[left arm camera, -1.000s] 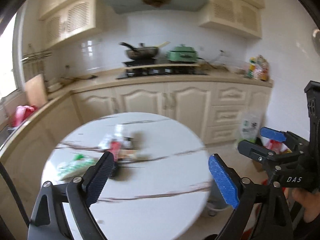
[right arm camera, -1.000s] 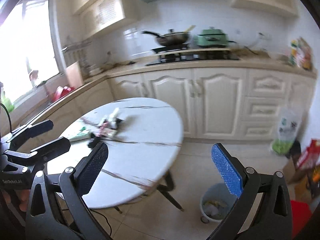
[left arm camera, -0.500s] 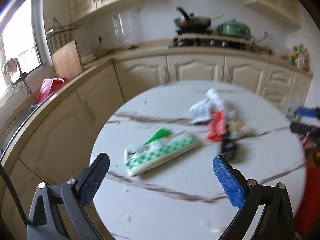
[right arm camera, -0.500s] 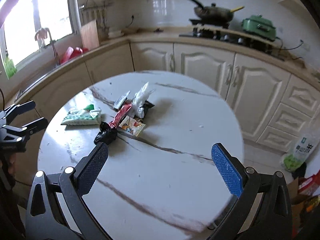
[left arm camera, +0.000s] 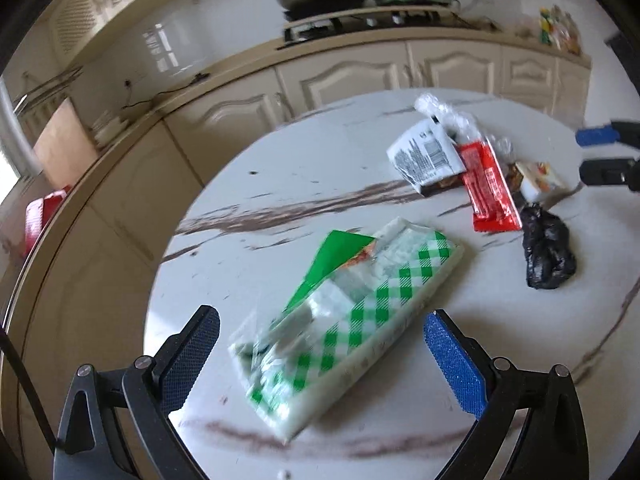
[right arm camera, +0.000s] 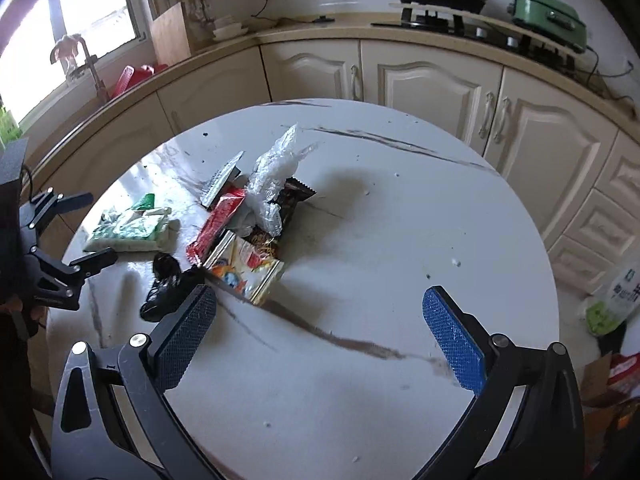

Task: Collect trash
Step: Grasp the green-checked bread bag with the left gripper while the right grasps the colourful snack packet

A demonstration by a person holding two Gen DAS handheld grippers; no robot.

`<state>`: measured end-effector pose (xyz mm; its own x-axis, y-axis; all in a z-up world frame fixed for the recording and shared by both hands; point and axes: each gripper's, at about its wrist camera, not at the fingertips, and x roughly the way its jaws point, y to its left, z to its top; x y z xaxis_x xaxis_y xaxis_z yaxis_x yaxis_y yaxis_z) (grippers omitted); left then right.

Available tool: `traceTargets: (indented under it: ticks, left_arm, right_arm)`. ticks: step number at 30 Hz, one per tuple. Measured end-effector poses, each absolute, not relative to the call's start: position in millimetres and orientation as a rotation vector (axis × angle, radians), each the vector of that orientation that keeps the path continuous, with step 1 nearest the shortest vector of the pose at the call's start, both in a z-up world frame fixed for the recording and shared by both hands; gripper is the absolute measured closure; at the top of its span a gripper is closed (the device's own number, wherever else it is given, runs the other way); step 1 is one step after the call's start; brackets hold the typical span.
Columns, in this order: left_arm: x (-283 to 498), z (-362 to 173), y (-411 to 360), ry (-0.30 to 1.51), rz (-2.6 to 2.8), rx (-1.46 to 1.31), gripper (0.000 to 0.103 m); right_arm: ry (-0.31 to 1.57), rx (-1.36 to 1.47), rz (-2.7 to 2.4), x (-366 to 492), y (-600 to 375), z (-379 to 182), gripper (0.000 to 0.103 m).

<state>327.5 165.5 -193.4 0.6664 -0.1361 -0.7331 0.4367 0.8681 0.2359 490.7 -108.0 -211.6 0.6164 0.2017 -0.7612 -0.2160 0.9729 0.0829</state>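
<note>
L gripper (left arm camera: 320,350) jaws wide apart, straddling green-check packet (left arm camera: 344,320), not touching. R gripper (right arm camera: 320,330) also spread, empty, above table (right arm camera: 400,240) near wrapper pile (right arm camera: 256,216).

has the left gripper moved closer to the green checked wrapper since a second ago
Yes. The left gripper has closed in on the green-and-white checked plastic wrapper, which lay far off on the round white marble table and now sits between its open fingers.

We see the left gripper (left arm camera: 320,354) and the right gripper (right arm camera: 318,330) with black angular frames, silver round screws and blue textured pads (right arm camera: 454,346). At the lower left of the left view, a thin black cable (left arm camera: 24,388) runs.
</note>
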Motion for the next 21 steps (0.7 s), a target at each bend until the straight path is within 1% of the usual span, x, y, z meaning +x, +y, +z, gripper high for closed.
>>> traceTargets:
  ticks: [1, 3, 5, 6, 7, 8, 9, 12, 13, 15, 17, 18, 19, 20, 21]
  left_arm:
    - [351, -192, 162, 0.782, -0.335, 0.405, 0.001]
    - [364, -192, 163, 0.801, -0.347, 0.360, 0.004]
    - [374, -193, 165, 0.824, -0.321, 0.304, 0.014]
    - [381, -192, 159, 0.832, -0.313, 0.285, 0.017]
    - [381, -192, 159, 0.835, -0.303, 0.276, 0.022]
    - [378, -191, 159, 0.839, -0.273, 0.275, 0.032]
    - [381, -190, 155, 0.847, -0.247, 0.269, 0.036]
    - [375, -187, 155, 0.858, -0.195, 0.244, 0.040]
    - [375, -188, 153, 0.859, -0.185, 0.239, 0.040]
    - [374, -186, 153, 0.866, -0.175, 0.212, 0.042]
    - [370, -181, 152, 0.866, -0.203, 0.167, 0.045]
    - [369, -180, 152, 0.861, -0.209, 0.163, 0.058]
    - [367, -177, 151, 0.845, -0.202, 0.164, 0.075]
    - [367, -176, 151, 0.844, -0.184, 0.169, 0.075]
    - [366, -175, 153, 0.859, -0.190, 0.165, 0.075]
  right_arm:
    - [0.879, -0.019, 0.247, 493, -108, -213, 0.000]
    - [0.882, -0.038, 0.257, 496, -105, -215, 0.000]
    - [0.884, -0.064, 0.271, 500, -100, -217, 0.000]
    - [0.883, -0.069, 0.280, 502, -98, -217, 0.000]
    - [0.889, -0.075, 0.291, 504, -95, -219, 0.000]
    - [0.894, -0.087, 0.297, 506, -91, -221, 0.000]
    - [0.894, -0.098, 0.303, 508, -87, -222, 0.000]
    - [0.904, -0.144, 0.329, 514, -73, -227, 0.000]
    - [0.910, -0.158, 0.340, 516, -68, -229, 0.003]
    - [0.919, -0.176, 0.355, 520, -61, -232, 0.009]
    - [0.932, -0.196, 0.376, 521, -55, -234, 0.035]
    - [0.926, -0.210, 0.373, 521, -52, -233, 0.039]
    - [0.930, -0.222, 0.383, 519, -49, -234, 0.046]
    - [0.932, -0.227, 0.396, 517, -47, -233, 0.054]
    - [0.932, -0.221, 0.407, 514, -45, -232, 0.060]
